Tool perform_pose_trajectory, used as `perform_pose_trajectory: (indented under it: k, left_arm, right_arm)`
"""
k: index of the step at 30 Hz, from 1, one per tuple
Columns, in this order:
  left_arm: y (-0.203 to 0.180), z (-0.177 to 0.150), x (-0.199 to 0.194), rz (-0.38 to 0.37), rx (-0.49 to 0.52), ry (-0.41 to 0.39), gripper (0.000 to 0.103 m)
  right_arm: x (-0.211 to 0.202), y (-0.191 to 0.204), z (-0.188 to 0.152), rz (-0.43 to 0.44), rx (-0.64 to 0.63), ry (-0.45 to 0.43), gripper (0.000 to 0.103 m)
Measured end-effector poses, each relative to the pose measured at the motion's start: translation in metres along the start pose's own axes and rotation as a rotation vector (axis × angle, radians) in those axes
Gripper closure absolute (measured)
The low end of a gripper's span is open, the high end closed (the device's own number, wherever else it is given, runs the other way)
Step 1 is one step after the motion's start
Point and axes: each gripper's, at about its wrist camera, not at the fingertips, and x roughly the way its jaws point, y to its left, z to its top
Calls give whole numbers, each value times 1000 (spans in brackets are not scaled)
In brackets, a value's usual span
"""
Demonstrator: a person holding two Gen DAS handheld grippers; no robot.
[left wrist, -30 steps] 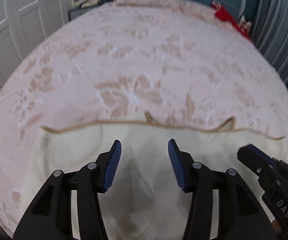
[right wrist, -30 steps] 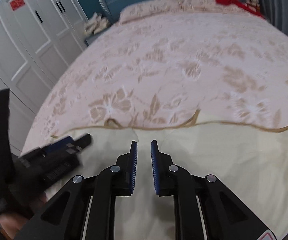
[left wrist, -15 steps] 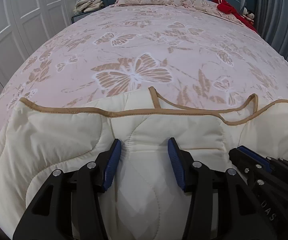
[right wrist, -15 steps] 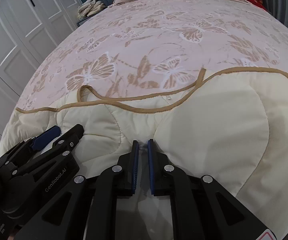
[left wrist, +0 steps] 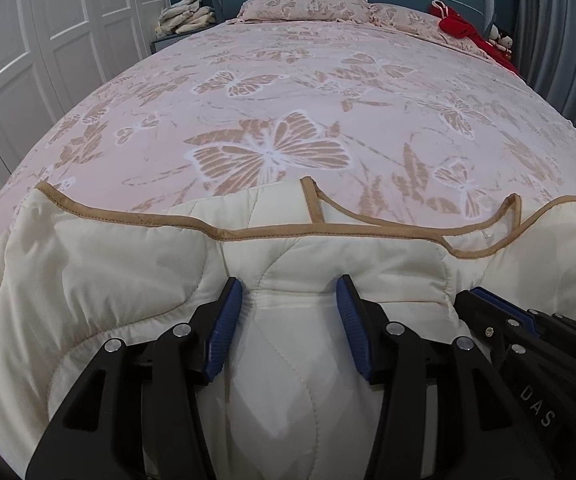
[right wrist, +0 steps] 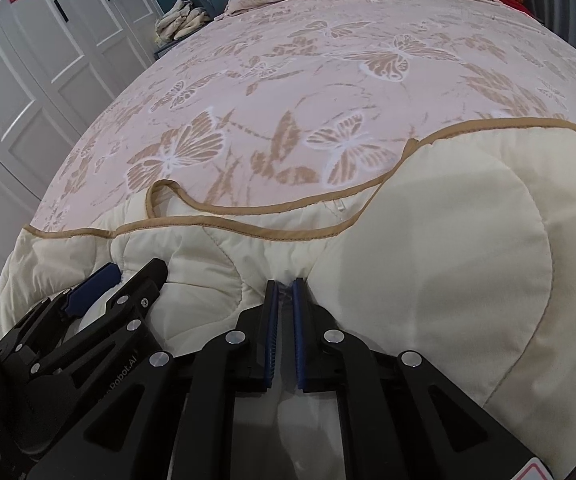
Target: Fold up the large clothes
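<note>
While the cream quilted blanket with tan trim lies bunched on the pink butterfly-print bedspread, left gripper clamps a thick fold. Right view: right gripper just closed, pinching thin blanket fabric.

A: What is the cream quilt made of?

B: Soft padded cloth, matt, with curved stitch lines and a tan cloth binding sewn along its edge.

A: And the bedspread under it?

B: Pink woven cloth, matt, its butterfly pattern slightly raised.

A: The left hand-held gripper?

B: Matt black plastic, shiny metal screw heads, and blue ribbed pads that look rubbery. The right hand-held gripper looks the same.

A: The wardrobe doors?

B: Smooth, painted white, faintly glossy.
</note>
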Motion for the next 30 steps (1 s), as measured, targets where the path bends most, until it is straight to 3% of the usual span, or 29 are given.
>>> perform_pose_trajectory:
  k: [12,16,18,20,25,30]
  left_arm:
    - [-2,1,1,6,1,4,55]
    - [18,7,-11,-110,-74,17,54]
    - [38,6,-27,-175,-153,4,53]
    - [58,0,-44,-189,-203,-16,47]
    - [65,-16,-49,-156,-144,-8,47]
    - [50,-23,-45,-95,-70,-33,40]
  right_arm:
    - [8,-4,13,13,50,10,101]
    - [-6,-8,18,12,96,10,102]
    - [-27,-6,17,-17,113,-26,95]
    - [-41,3,13,17,78,-31,92]
    - [-27,19,-1,-6,11,13,95]
    - [-14,7,0,7,53,20,102]
